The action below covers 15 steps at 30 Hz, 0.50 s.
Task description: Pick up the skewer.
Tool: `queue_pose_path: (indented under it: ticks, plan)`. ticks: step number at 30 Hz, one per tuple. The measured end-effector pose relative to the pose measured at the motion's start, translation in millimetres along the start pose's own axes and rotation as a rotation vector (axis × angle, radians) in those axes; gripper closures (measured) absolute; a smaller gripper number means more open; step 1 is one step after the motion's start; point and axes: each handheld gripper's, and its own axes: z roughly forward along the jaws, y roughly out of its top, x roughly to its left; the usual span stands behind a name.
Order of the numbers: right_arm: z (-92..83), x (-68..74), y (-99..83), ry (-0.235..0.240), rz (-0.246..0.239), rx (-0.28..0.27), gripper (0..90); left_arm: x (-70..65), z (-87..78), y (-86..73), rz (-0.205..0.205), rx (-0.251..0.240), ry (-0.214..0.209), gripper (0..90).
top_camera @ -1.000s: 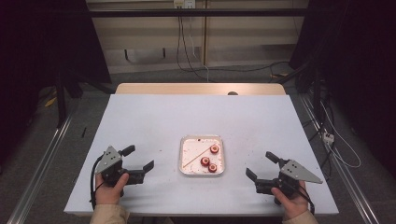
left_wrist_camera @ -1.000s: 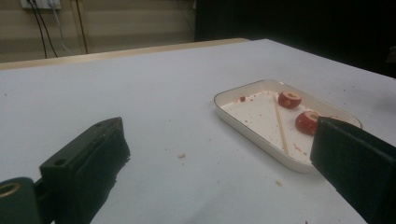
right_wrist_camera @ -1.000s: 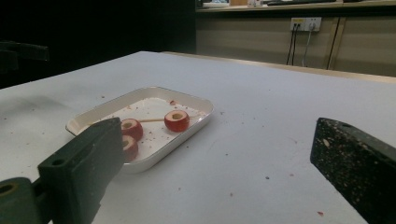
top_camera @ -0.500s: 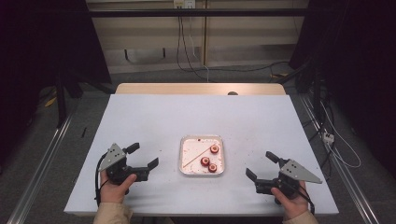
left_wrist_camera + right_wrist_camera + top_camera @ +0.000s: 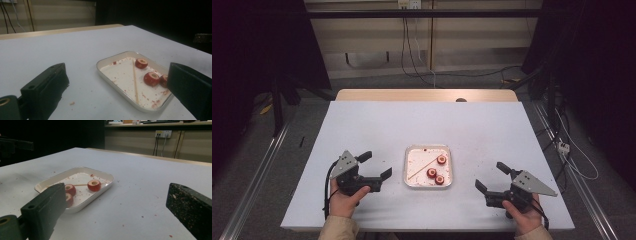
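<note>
Tray with three red fruit pieces and a stick, tongs waiting on both sides.

The shallow white tray with rounded corners sits on the pale table, near the person's edge. Inside the tray lie three small round red fruit pieces with hollowed middles and one thin wooden stick slanting across the tray floor. The left black two-jaw gripper hangs just left of the tray, jaws spread wide and holding nothing. The right black two-jaw gripper hangs right of the tray, a bit farther off, also spread wide and empty. Both point at the tray, probably so each can reach in, maybe to push fruit onto the stick.
</note>
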Motion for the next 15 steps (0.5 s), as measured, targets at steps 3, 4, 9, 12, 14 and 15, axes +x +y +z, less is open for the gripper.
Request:
queue_pose_path:
  ticks: [3, 4, 9, 12, 14, 15]
  plan:
    - [0.2, 0.4, 0.8, -0.002, 0.002, -0.005, 2.6, -0.9, 4.8, 1.1, -0.016, 0.008, -0.019, 3.1]
    - [0.2, 0.4, 0.8, -0.002, 0.002, -0.005, 2.6, -1.5, 6.2, 1.4, -0.015, 0.007, -0.018, 3.1]
    - [-1.7, -1.2, 3.1, -0.008, 0.007, -0.021, 2.6, -6.5, 13.3, 5.1, 0.008, 0.012, -0.027, 3.1]
    - [-1.2, -0.5, 3.2, -0.012, 0.014, -0.023, 2.6, -10.6, 18.0, 7.2, 0.025, 0.016, -0.038, 3.1]
    - [-0.5, -0.2, 2.6, -0.008, 0.000, -0.016, 2.6, -12.7, 21.4, 8.5, 0.025, 0.020, -0.035, 3.1]
    - [-0.2, 0.1, 2.4, -0.006, -0.002, -0.011, 2.6, -14.4, 25.3, 9.3, 0.019, 0.019, -0.035, 3.1]
